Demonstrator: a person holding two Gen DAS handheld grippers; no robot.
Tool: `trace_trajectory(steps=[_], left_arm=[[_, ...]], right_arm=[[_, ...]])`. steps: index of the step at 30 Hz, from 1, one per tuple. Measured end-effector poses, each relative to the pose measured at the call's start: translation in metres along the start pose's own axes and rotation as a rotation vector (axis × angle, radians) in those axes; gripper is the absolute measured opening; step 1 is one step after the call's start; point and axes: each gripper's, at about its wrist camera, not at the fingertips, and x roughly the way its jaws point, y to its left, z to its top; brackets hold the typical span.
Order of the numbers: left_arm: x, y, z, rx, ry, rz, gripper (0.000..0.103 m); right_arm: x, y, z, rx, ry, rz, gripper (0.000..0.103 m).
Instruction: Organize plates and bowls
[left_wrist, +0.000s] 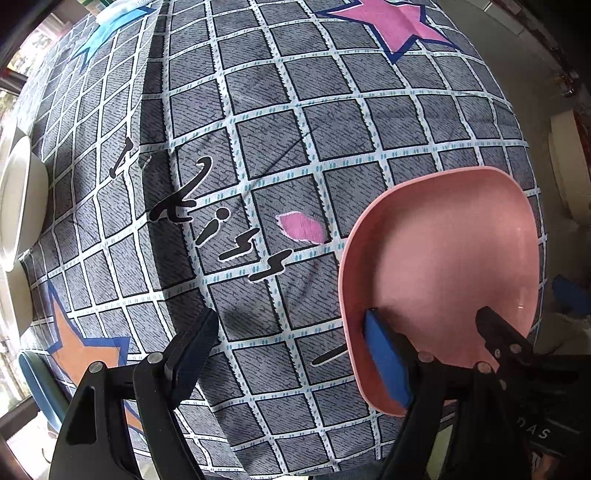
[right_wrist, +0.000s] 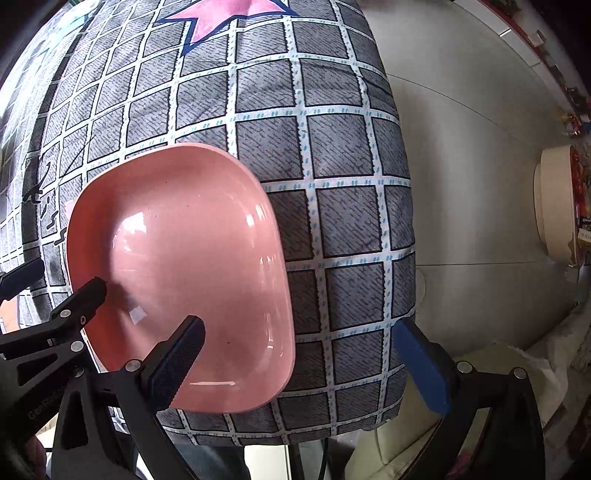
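Observation:
A pink squarish bowl lies near the table's right front corner; it also shows in the right wrist view. My left gripper is open, its right blue-padded finger over the bowl's left rim, its left finger over the cloth. My right gripper is open, its left finger over the bowl's near part, its right finger past the table's right edge. Its dark tip shows over the bowl in the left wrist view. Whether any finger touches the bowl I cannot tell.
The table wears a grey checked cloth with stars and "Kiss" lettering. White plates stand at the left edge. A blue chair is at lower left. Tiled floor and a cream round container lie to the right.

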Motion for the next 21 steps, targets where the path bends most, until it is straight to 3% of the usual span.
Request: trace_trajectory(steps=[8,21], left_arm=[[0.008,0.039,-0.008,-0.019,-0.003,0.030,0.083],[0.028,0.141,-0.042,-0.109,0.010,0.076,0.083]], right_arm=[[0.008,0.048,0.002,-0.029,0.018,0.032,0.103],[0.018,0.160,-0.002,-0.161,0.053,0.074,0.103]])
